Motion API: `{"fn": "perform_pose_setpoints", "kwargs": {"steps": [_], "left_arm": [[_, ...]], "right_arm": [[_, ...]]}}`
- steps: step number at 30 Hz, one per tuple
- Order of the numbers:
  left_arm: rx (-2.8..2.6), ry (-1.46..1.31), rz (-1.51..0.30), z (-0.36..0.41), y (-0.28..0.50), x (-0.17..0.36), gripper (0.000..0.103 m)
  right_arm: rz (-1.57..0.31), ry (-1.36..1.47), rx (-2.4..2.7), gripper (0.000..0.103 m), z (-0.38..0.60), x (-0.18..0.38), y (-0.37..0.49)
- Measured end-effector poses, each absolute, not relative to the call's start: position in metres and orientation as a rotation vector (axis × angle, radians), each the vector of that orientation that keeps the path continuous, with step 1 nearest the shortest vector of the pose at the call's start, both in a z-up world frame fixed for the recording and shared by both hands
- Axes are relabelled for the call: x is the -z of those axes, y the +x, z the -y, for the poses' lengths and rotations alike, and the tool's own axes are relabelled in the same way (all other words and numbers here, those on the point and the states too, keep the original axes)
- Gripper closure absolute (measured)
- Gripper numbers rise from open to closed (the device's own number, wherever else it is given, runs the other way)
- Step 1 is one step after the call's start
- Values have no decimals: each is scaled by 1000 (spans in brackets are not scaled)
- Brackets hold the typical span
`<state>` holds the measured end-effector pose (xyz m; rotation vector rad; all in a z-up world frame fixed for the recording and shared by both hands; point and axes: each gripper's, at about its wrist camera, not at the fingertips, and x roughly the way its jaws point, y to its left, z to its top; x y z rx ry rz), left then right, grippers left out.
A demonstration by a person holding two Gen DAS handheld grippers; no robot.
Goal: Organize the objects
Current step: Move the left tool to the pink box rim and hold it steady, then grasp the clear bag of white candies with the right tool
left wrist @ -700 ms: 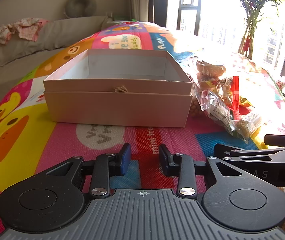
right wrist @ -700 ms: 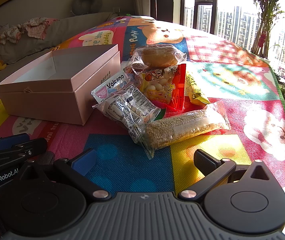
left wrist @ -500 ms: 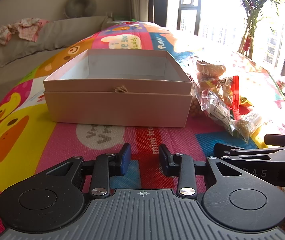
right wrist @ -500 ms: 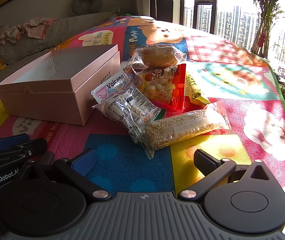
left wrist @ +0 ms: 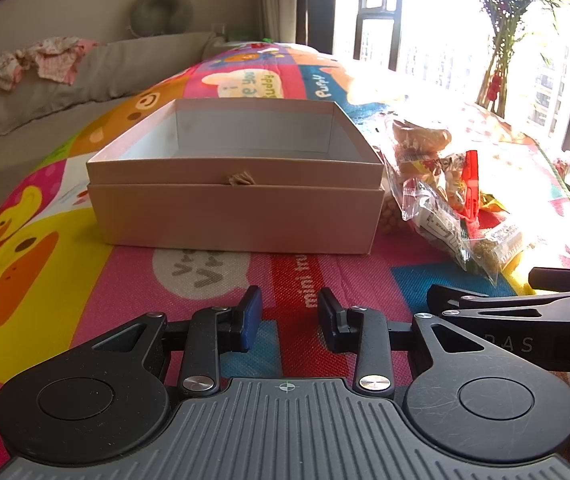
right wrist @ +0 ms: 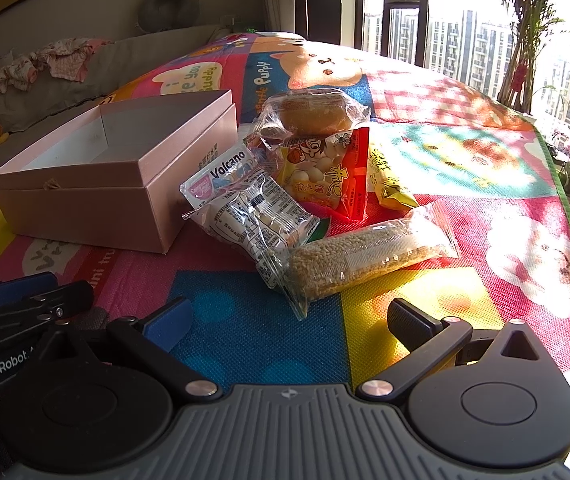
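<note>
My right tool is spread wide and empty; my left tool is narrowly parted, also empty. The clear crinkly packet of grain bar lies nearest, right of the open pink cardboard box. I judge it best pinched across its firm middle, not the loose film.

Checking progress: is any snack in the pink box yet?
No, the box shows only bare white walls inside, and the snacks lie on the mat beside it.

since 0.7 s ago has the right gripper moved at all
No. In the right wrist view the right gripper frames the pink box and grain bar packet just as before.
</note>
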<state>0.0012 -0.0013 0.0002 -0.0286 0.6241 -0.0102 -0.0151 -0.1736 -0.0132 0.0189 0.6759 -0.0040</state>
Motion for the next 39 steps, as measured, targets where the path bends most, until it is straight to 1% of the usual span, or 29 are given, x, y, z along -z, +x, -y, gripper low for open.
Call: {"fn": "perform_pose_setpoints", "kwargs": {"steps": [7, 16, 29, 31, 33, 39], "left_arm": [[11, -24, -624, 2, 1, 0, 66], [8, -11, -626, 3, 1, -1, 66], [26, -7, -636, 2, 3, -3, 66], [38, -18, -668, -5, 6, -11, 66], [35, -20, -653, -15, 6, -25, 67], [45, -60, -621, -62, 25, -84, 67]], "right_arm": [[-683, 16, -9, 0, 175, 13, -14], [-745, -12, -72, 0, 180, 8, -10], [-784, -6, -59, 0, 178, 5, -9], [-799, 10, -74, 0, 177, 0, -12], [-774, 22, -92, 0, 177, -11, -18], [-570, 33, -20, 0, 184, -71, -28]]}}
